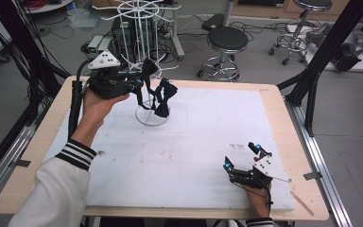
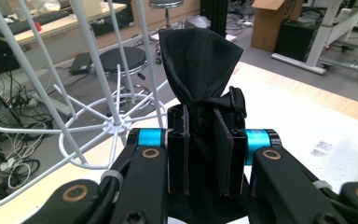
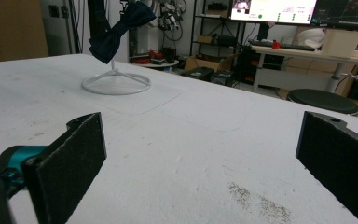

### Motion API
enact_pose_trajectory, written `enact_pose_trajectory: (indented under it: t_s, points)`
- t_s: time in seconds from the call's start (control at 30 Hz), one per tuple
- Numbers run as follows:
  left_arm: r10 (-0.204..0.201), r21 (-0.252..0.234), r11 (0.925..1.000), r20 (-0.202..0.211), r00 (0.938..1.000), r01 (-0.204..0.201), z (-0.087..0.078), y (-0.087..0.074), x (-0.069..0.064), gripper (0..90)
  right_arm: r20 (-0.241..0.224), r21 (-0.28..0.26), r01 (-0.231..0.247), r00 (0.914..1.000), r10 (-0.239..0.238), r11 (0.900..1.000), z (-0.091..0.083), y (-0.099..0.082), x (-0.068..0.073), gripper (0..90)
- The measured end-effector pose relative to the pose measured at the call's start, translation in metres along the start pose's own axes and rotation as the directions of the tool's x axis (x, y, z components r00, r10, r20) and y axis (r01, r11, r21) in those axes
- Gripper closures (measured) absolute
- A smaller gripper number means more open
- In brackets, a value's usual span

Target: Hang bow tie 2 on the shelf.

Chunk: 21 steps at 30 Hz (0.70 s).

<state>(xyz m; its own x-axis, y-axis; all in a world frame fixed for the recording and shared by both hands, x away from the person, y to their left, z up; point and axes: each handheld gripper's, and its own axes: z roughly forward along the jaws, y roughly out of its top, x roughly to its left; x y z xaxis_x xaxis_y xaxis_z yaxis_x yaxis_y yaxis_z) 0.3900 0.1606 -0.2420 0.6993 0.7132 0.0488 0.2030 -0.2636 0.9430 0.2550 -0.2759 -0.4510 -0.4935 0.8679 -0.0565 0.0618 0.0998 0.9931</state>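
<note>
Across the table (image 1: 38,156) in front of you lies a white mat (image 1: 179,156), marked with faint stains. At its far side stands a white wire rack (image 1: 144,56) on a ring base, its thin arms spreading out at several levels. One black bow tie (image 1: 164,97) hangs on the rack low down, just above the base ring. Your left gripper (image 1: 139,81) is up beside the rack, and its jaws are clamped on the knot of a second black bow tie (image 2: 200,70), whose wing stands up above the pads. Your right gripper (image 1: 242,156) rests low at the near right of the mat, jaws spread wide with nothing between them, well apart from the rack.
</note>
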Motion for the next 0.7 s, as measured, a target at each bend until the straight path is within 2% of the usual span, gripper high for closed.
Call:
enact_pose_trajectory:
  t_s: [0.23, 0.37, 0.7]
  points:
    - [0.005, 0.035, 0.9994, -0.042, 0.9991, -0.003, 0.01, -0.006, 0.001, 76.6, 0.0, -0.001, 0.002, 1.0, -0.002, 1.0, 0.0, 0.0, 0.0, 0.8]
    - [0.035, 0.061, 0.9977, -0.074, 0.9966, -0.03, 0.013, -0.008, 0.0, 76.6, 0.001, -0.001, -0.001, 1.0, 0.001, 1.0, 0.0, 0.0, 0.0, 0.8]
    - [0.034, 0.093, 0.9954, -0.105, 0.9939, -0.024, 0.019, -0.01, 0.002, 76.2, 0.001, -0.001, -0.001, 1.0, 0.001, 1.0, 0.0, 0.0, 0.0, 0.8]
